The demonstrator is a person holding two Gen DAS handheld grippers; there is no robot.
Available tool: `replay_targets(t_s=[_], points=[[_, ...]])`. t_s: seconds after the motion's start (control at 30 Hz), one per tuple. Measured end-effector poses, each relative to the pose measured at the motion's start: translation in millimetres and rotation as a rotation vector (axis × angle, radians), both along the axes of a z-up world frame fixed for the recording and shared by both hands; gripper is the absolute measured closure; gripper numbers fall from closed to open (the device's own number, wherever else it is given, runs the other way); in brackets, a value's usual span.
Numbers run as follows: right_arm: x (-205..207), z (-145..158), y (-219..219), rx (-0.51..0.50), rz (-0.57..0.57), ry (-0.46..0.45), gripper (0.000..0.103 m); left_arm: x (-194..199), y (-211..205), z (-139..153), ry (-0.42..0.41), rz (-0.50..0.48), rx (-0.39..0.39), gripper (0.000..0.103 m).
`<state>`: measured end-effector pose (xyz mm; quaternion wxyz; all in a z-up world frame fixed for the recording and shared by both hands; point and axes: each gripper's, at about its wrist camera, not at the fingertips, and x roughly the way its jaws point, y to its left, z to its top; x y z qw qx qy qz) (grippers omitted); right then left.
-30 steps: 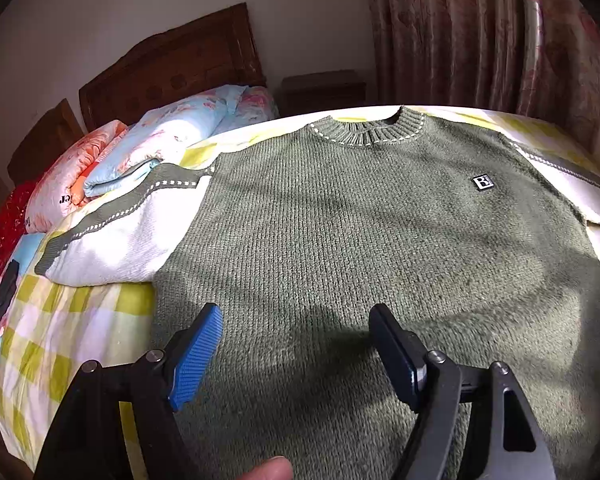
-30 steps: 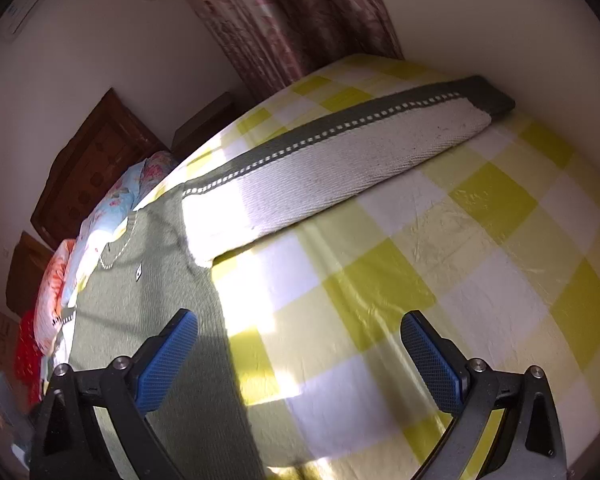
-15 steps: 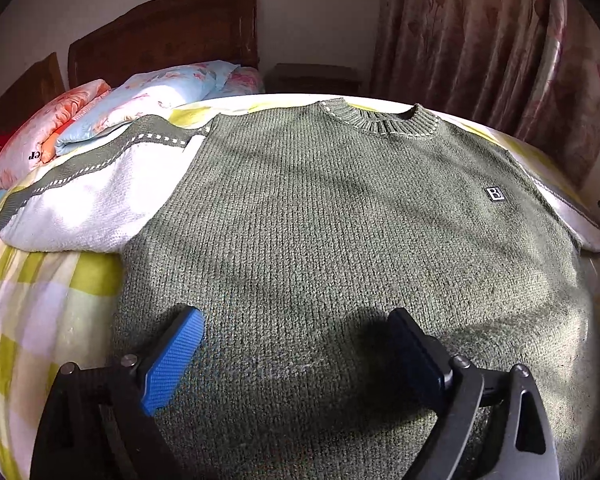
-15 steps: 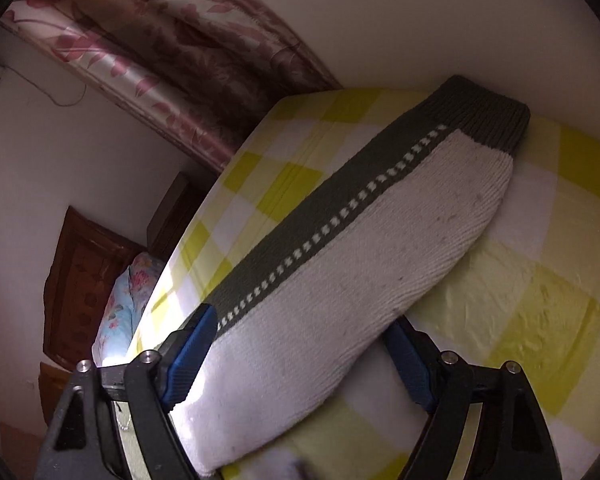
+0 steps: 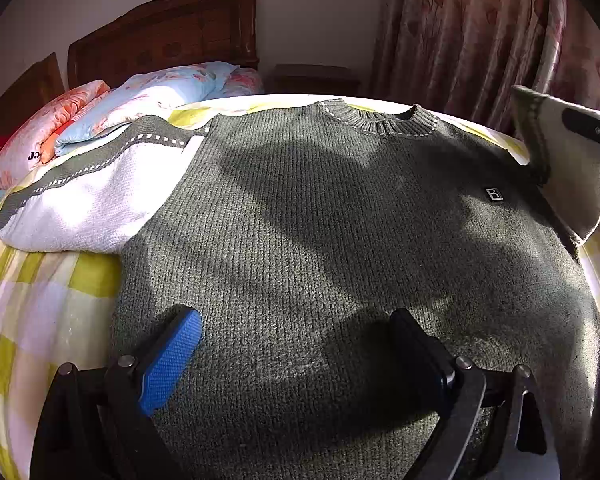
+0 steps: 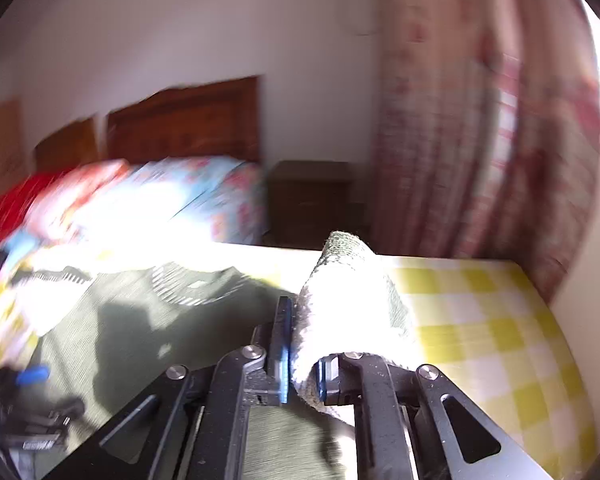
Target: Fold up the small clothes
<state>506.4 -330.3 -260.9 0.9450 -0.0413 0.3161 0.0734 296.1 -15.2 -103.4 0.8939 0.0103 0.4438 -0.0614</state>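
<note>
Sweater [image 5: 340, 240] on checked bed [image 5: 40, 320], floral curtains [image 5: 480, 40], left gripper [image 5: 296, 344] spread empty, right gripper [image 6: 304, 364] clamping sleeve [image 6: 348, 300]

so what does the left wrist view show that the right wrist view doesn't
Only the left wrist view shows the sweater's small chest logo, its other white sleeve lying flat on the checked bedsheet, and the open left gripper over the hem.

Only the right wrist view shows the right gripper shut on the lifted sleeve, and the bare checked sheet to its right.

Both share the green sweater body, ribbed collar, wooden headboard, floral pillows, nightstand and curtain.
</note>
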Motion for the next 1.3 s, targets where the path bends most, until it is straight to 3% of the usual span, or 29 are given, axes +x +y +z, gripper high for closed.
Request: replay_targets(t_s=[0.03, 0.1, 0.17, 0.33, 0.4, 0.47, 0.53, 0.57, 0.63, 0.7, 0.77, 0.87, 0.9, 0.93, 0.97, 1.0, 1.07, 1.13, 1.2, 1.23, 1.27, 1.3], points=[[1.1, -6.9, 30.8, -0.038, 0.112, 0.054, 0.0, -0.1, 0.3, 0.2, 0.0, -0.001, -0.002, 0.007], [-7.1, -20.8, 69.5, -0.103, 0.194, 0.073, 0.0, -0.6, 1.0, 0.6, -0.001, -0.004, -0.007, 0.007], [-19.9, -33.1, 78.4, -0.1, 0.207, 0.089, 0.0, -1.0, 1.4, 1.0, -0.002, -0.005, -0.014, 0.007], [-37.4, -65.7, 25.6, 0.06, 0.036, 0.164, 0.0, -1.1, 1.2, 3.1, 0.004, -0.003, -0.017, 0.008], [-46.1, -76.2, 6.8, 0.14, -0.008, 0.187, 0.0, -1.5, 0.4, 8.2, 0.012, 0.019, -0.024, 0.026], [-54.4, -91.6, -4.2, 0.154, -0.043, 0.201, 0.0, 2.5, -8.3, 17.5, 0.02, -0.025, -0.074, 0.035], [-60.3, -101.5, -14.2, 0.191, -0.092, 0.203, 0.0, 6.4, -31.8, 32.8, -0.015, -0.103, -0.072, 0.035], [-65.0, -96.2, -19.9, 0.224, -0.118, 0.152, 0.0, 6.7, -50.5, 41.3, -0.049, -0.165, -0.024, 0.035], [-80.1, -82.7, -39.6, 0.344, -0.162, 0.019, 0.0, 0.7, -95.6, 52.5, -0.144, -0.316, 0.145, 0.035], [-92.3, -80.0, -62.2, 0.461, -0.208, -0.044, 0.0, -7.7, -138.7, 51.2, -0.25, -0.466, 0.346, 0.034], [-101.1, -78.7, -81.9, 0.57, -0.226, -0.085, 0.0, -7.0, -170.8, 40.5, -0.294, -0.558, 0.499, 0.034], [-104.1, -81.6, -96.0, 0.645, -0.262, -0.1, 0.0, 7.5, -201.5, 26.1, -0.274, -0.639, 0.57, 0.035], [-102.5, -81.2, -96.5, 0.649, -0.269, -0.099, 0.0, 11.2, -206.9, 24.4, -0.273, -0.651, 0.567, 0.048], [-102.7, -80.5, -96.6, 0.642, -0.276, -0.099, 0.0, 15.0, -210.0, 24.0, -0.259, -0.658, 0.54, 0.064], [-101.4, -79.9, -95.0, 0.631, -0.275, -0.095, 0.0, 22.3, -207.6, 26.0, -0.217, -0.65, 0.475, 0.095], [-101.0, -78.9, -91.8, 0.618, -0.273, -0.092, 0.0, 28.2, -198.8, 33.0, -0.187, -0.626, 0.36, 0.094], [-100.6, -77.1, -87.6, 0.592, -0.273, -0.092, 0.0, 36.4, -161.4, 53.5, -0.172, -0.541, 0.056, 0.095], [-101.5, -79.6, -86.4, 0.578, -0.268, -0.087, 0.0, 52.7, -99.1, 65.6, -0.136, -0.342, -0.273, 0.095], [-102.2, -80.4, -86.4, 0.575, -0.269, -0.084, 0.0, 66.4, -22.1, 52.6, -0.063, -0.101, -0.619, 0.094], [-101.6, -80.9, -86.6, 0.577, -0.266, -0.082, 0.0, 69.6, 8.9, 38.4, -0.026, 0.006, -0.726, 0.094], [-100.9, -81.9, -87.0, 0.577, -0.265, -0.079, 0.0, 72.9, 28.1, 23.4, 0.017, 0.072, -0.764, 0.091], [-100.8, -81.8, -87.1, 0.577, -0.264, -0.078, 0.0, 76.6, 38.8, 8.7, 0.067, 0.101, -0.75, 0.085]])
